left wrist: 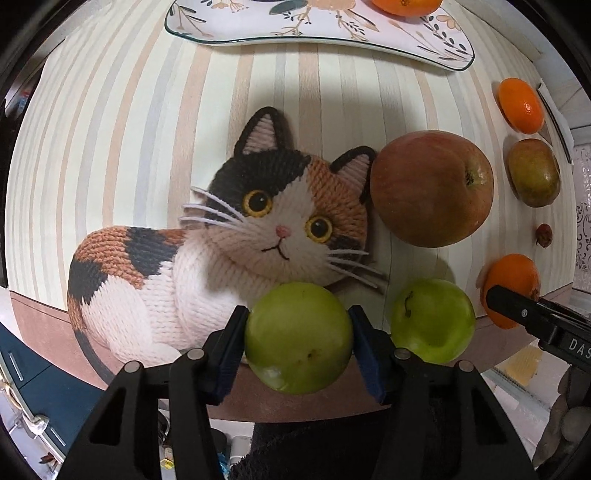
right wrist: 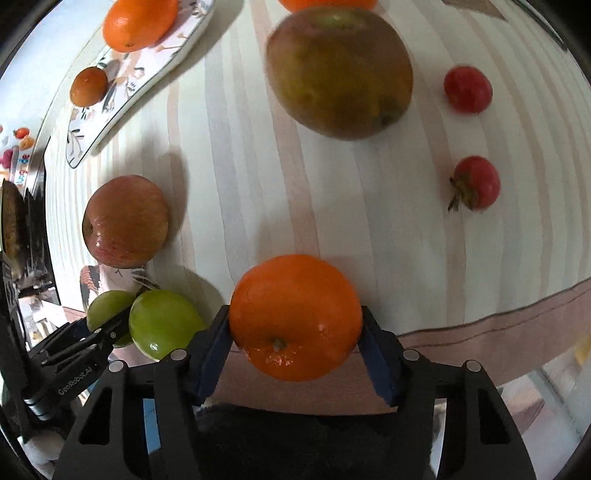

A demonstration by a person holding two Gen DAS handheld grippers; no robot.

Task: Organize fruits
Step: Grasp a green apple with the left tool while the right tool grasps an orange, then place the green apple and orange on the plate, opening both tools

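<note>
Left gripper (left wrist: 298, 332) closed on a green apple (left wrist: 298, 338), low centre of the left wrist view, pads against both flanks. A second green apple (left wrist: 433, 320) sits just beside it to the right, on the striped tablecloth (left wrist: 129, 147). Above those, a red apple (left wrist: 431, 188) by the printed cat's ear.

Right gripper (right wrist: 295, 332) clamped on an orange (right wrist: 295, 317), bottom centre of the right wrist view, near the cloth's brown hem.

Floral plate (left wrist: 258, 33) at the top edge of the left view — one orange already on it. In the right view the plate runs along the upper left.

Judged step: pick phase, both grippers loaded; whether either fruit is off the cloth I cannot tell.

Next move calls for carrying each fruit toward the plate — lift clear first, since the neighbouring green apple and red apple lie close along the left gripper's path. Round fruit; a steady grip matters.

Still loose: a mango-like fruit (right wrist: 339, 72) and two small red fruits (right wrist: 476, 182), upper right of the right view.
</note>
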